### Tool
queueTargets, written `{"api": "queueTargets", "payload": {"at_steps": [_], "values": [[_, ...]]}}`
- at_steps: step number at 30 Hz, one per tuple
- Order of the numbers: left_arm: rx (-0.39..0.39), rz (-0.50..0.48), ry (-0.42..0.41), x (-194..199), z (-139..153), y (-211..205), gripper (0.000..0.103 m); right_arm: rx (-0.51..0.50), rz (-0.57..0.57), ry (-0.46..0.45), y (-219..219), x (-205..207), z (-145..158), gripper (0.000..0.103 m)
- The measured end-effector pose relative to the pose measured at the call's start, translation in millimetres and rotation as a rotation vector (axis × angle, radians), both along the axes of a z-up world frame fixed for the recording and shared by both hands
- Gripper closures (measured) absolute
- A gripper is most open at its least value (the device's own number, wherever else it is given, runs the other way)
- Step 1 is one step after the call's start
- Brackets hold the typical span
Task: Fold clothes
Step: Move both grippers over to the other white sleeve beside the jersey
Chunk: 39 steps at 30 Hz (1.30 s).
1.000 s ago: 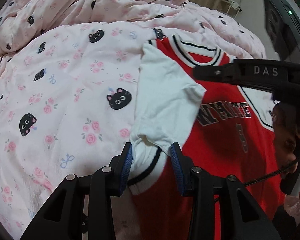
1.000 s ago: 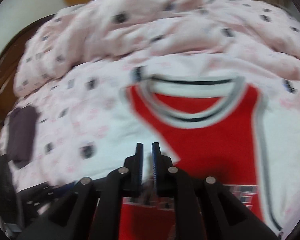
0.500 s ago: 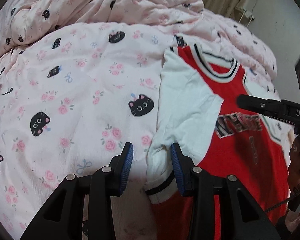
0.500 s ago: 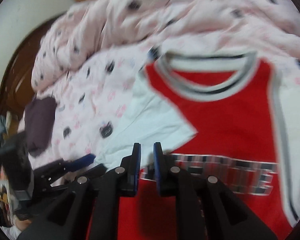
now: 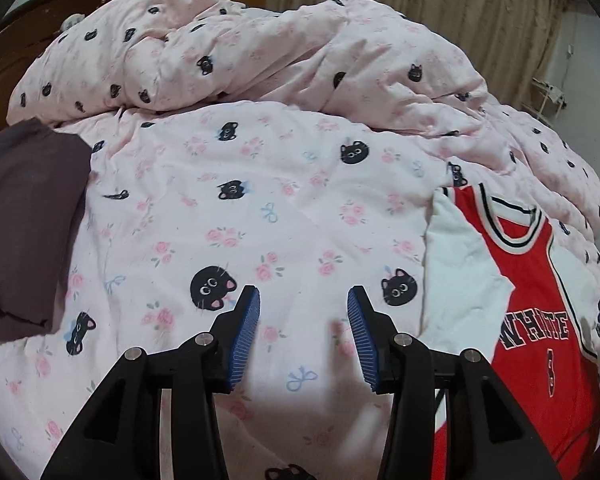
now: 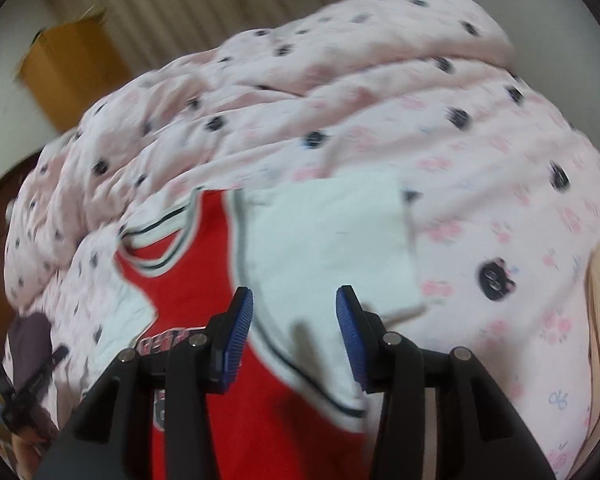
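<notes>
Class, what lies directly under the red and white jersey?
The jersey lies on the pink cat-print bedding. What that bedding covers beneath the jersey cannot be seen.

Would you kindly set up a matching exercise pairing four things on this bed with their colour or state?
Things:
1. jersey
2. folded cloth
3. left claw
4. bedsheet

Descriptions:
A. dark purple-brown, lying at the left edge of the bed
B. pink, printed with black cat faces and roses
C. red with white sleeves, lying flat
D. open, nothing between its blue pads

Pairs: 1-C, 2-A, 3-D, 4-B
</notes>
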<state>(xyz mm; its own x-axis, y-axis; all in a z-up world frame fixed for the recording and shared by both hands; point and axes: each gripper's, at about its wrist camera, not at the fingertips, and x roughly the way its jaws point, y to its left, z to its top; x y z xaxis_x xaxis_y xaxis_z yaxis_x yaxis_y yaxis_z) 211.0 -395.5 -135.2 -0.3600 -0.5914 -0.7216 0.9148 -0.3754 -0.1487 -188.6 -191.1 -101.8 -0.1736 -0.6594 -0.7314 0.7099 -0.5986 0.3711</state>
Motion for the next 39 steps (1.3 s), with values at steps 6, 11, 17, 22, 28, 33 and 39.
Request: {"api": "queueTargets", "payload": {"at_steps": [6,11,17,22,28,33,39], "values": [[-0.094,-0.095,0.012,-21.1,14.7,29.8,0.062,0.043,-0.109,-0.113,12.4,-46.6,-13.7,0.058],[-0.205,-0.266,-0.003,-66.2,36.2,83.3,0.054,0.04,-0.155,-0.188,32.7,-85.5,-16.3,0.056],[-0.297,-0.524,-0.077,-146.1,41.2,146.7,0.054,-0.021,-0.176,-0.361,43.8,-117.3,-34.1,0.055],[-0.422,-0.71,-0.188,-224.0,42.3,192.7,0.054,-0.055,-0.19,-0.443,49.3,-127.5,-38.5,0.055],[-0.435,-0.838,-0.287,-301.9,24.7,208.4,0.054,-0.07,-0.212,-0.488,59.8,-139.4,-38.4,0.055],[-0.406,-0.864,-0.327,-341.7,11.1,209.6,0.054,-0.091,-0.24,-0.507,68.0,-147.2,-37.0,0.055],[-0.407,-0.859,-0.431,-369.3,-9.4,205.8,0.054,-0.119,-0.241,-0.544,68.5,-149.5,-37.8,0.055]]}}
